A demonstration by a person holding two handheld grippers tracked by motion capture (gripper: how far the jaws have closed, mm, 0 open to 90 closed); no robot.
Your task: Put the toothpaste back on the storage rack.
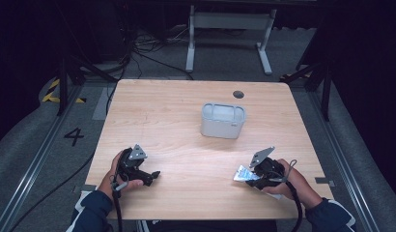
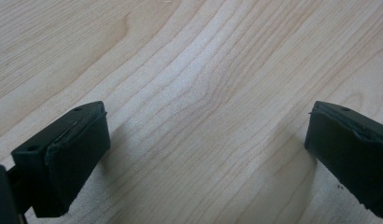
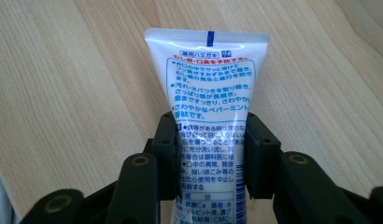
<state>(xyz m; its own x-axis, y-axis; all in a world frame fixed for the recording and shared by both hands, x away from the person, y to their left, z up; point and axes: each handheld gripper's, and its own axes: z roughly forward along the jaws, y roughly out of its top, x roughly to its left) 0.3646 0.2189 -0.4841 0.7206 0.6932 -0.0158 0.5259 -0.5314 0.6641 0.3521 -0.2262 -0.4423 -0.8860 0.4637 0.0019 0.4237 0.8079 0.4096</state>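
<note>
Table [image 1: 186, 125]: light wood, lying under everything, with a small dark round hole [image 1: 238, 94] near its far edge.

Container [image 1: 223, 120]: pale grey, rounded-rectangular, open-topped, standing upright on the far middle of the table, well apart from both hands; seen from the high view.

Left tongs [image 1: 155, 175]: lying low at the near left of the table in the person's left hand [image 1: 120, 175]. The left gripper view is showing what the high view is not: the jaws standing wide apart over bare wood grain, released.

Right tongs [image 3: 211, 156]: sitting at the near right in the right hand [image 1: 288, 181], clenching a white tube [image 3: 209, 107]. The right gripper view is revealing blue and red Japanese print and the flat crimped end pointing away; the high view is giving a small pale shape [image 1: 244, 173] at the tips
</note>
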